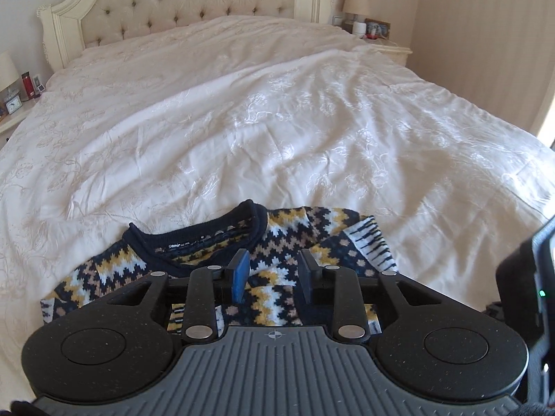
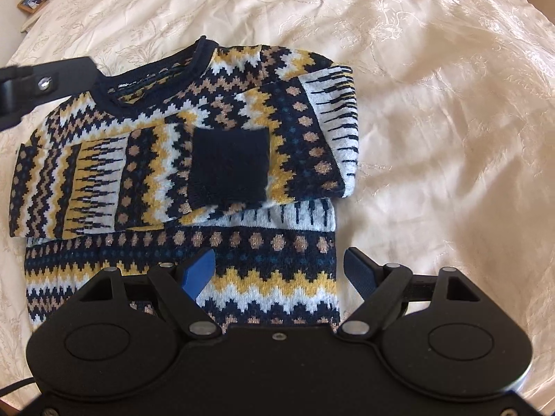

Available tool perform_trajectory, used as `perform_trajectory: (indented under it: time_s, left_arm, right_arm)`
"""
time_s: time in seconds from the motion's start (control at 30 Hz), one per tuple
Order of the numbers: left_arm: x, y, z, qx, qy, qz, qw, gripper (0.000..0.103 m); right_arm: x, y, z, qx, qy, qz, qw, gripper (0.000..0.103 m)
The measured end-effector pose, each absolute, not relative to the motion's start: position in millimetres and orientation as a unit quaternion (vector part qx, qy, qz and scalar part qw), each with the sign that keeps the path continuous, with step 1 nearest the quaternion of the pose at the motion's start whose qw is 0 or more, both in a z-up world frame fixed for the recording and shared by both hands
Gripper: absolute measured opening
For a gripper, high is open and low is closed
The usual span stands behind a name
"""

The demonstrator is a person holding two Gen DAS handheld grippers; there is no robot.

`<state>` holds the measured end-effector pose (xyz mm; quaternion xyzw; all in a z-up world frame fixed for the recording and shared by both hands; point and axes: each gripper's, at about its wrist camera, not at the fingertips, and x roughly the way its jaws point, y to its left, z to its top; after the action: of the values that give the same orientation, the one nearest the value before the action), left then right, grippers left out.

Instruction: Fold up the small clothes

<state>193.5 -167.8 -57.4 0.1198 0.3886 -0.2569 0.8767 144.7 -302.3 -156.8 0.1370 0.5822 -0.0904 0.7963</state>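
Sweater (image 2: 180,159): knitted, zigzag and diamond bands in navy, yellow, white and tan; it lies flat on the bed near its foot edge, neckline toward the headboard, both sleeves folded across the chest.
Bed (image 1: 277,111): cream embroidered cover, wrinkled; it carries the sweater.
Headboard (image 1: 194,3): tufted, cream frame, at the far end of the bed from the sweater.
Right tongs (image 2: 277,272): spread wide, holding nothing; they hover over the sweater's lower body, left blue pad above the knit, right pad past the sweater's right edge over the bed cover. Whether a pad touches the fabric cannot be told.
Left tongs (image 1: 274,275): parted a moderate way, gripping nothing; they sit low over the sweater just below its collar, knit showing between the two pads.
Left sleeve (image 2: 104,180): folded across the sweater, its navy cuff (image 2: 229,170) resting at the sweater's middle.
Right sleeve (image 2: 312,128): folded over on the sweater's right side.
Collar (image 1: 208,239): navy ribbed, label visible inside, at the sweater's top edge.
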Motion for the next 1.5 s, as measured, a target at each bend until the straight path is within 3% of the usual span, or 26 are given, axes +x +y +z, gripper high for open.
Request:
perform_trajectory:
  time_s: [0.4,0.53,1.03,1.1,1.33,1.5]
  left_arm:
    - [211.7,-57.7,-118.4,0.145,0.483,-0.075,0.86,0.033]
    - [223.2,-18.1,-135.1,0.124,0.512,-0.011,0.85,0.033]
    - [268.6,45.3,-185.3,0.046,0.593,0.08,0.8,0.035]
    - [268.5,43.9,-183.5,0.052,0.592,0.079,0.801,0.034]
    - [256.8,44.6,-162.7,0.059,0.569,0.077,0.817,0.034]
    - [249.3,50.1,-143.7,0.064,0.547,0.075,0.831,0.034]
  right_arm:
    - [169.7,-299.1,-149.2,0.115,0.502,-0.078,0.854,0.081]
    - [183.5,-298.0,-158.9,0.12,0.508,-0.063,0.85,0.071]
    - [200.8,-312.6,-195.4,0.179,0.54,-0.058,0.82,0.071]
    - [200.6,-312.9,-195.6,0.181,0.539,-0.057,0.821,0.067]
    - [198.2,-308.4,-183.3,0.172,0.531,-0.049,0.828,0.013]
    - [193.4,-301.6,-148.7,0.174,0.497,-0.019,0.85,0.012]
